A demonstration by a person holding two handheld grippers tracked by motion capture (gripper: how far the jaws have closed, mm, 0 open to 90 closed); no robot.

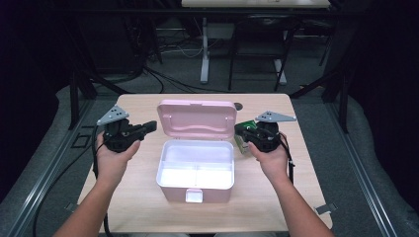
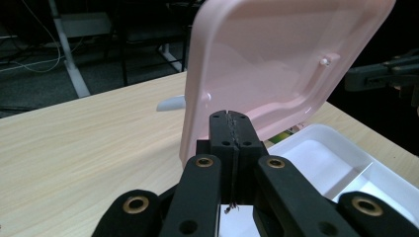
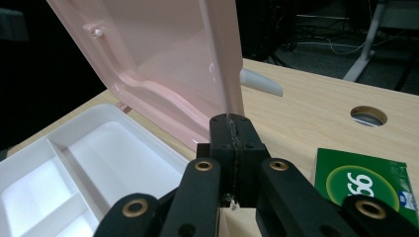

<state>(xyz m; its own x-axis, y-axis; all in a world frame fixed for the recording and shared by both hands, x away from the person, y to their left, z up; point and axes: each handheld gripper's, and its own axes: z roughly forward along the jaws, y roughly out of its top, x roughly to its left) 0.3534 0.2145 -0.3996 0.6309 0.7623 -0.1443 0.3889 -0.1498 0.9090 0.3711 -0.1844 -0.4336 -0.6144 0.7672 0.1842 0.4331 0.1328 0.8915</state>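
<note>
left gripper (image 1: 148, 126) jaws pressed together, empty, just left of pink box (image 1: 196, 170) with raised lid (image 1: 196, 118). right gripper (image 1: 245, 129) jaws pressed together, empty, at lid's right edge; green packet (image 3: 368, 185) beside it.

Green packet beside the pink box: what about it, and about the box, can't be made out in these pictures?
- Green packet: right gripper view, cut by the bottom edge and the right gripper; label incomplete.
- Same packet, high view: mostly behind that gripper, too small.
- Pink box tray: high view, glare washes out the dividers.
</note>
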